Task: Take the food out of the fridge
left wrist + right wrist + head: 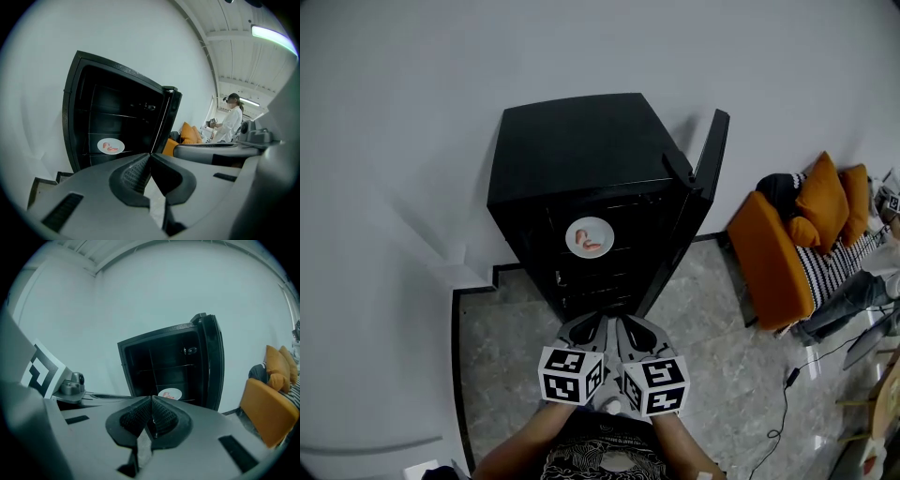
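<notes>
A black fridge (577, 155) stands against the white wall with its door (694, 202) swung open to the right. On a shelf inside lies a white plate (589, 235) with pinkish food on it; the plate also shows in the left gripper view (110, 146) and the right gripper view (169, 393). My left gripper (592, 326) and right gripper (630, 328) are held side by side in front of the fridge, well short of the plate. Both are shut with nothing between their jaws (150, 155) (151, 398).
An orange sofa (778, 258) with orange cushions (825, 202) stands to the right. A cable (783, 398) trails over the marble floor (502, 347). In the left gripper view a person in white (230, 117) stands far off at the right.
</notes>
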The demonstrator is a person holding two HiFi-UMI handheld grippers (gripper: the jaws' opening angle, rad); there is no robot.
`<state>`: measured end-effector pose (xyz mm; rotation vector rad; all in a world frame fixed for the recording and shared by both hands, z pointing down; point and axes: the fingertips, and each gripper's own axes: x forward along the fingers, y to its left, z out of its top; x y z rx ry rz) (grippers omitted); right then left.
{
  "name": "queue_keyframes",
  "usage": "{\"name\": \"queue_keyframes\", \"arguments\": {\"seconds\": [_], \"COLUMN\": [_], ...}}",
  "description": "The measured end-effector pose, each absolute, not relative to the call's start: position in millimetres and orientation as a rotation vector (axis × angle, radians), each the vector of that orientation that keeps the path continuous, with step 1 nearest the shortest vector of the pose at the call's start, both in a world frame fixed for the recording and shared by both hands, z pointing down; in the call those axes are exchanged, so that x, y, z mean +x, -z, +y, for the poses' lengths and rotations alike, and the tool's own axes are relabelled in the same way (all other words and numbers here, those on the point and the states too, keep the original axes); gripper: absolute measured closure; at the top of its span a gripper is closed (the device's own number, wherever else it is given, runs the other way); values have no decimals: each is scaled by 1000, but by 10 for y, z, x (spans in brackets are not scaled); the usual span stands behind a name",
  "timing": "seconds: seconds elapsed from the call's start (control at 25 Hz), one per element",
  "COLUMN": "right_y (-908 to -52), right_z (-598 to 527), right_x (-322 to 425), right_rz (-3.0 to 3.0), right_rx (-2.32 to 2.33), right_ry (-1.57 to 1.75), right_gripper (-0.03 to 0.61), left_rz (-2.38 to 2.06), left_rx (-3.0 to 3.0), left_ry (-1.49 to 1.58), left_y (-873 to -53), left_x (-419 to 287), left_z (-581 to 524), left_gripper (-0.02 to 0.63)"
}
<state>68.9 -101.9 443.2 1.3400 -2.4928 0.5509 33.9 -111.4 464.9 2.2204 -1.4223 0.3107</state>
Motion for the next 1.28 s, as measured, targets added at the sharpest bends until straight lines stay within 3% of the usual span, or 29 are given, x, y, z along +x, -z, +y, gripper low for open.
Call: {"name": "queue_keyframes", "arguments": {"seconds": [1.28], "right_y": [-4725], "right_z": [-2171], "right_x": [366], "right_rz": [-2382], "right_rx": [1270], "right_ry": [-521], "right_gripper": [555], "left_rz": [-981], "left_rx": [1661], "left_ry": [624], "left_y": [-5614], "left_x": [-115], "left_z": [-2579], "left_gripper": [598]}}
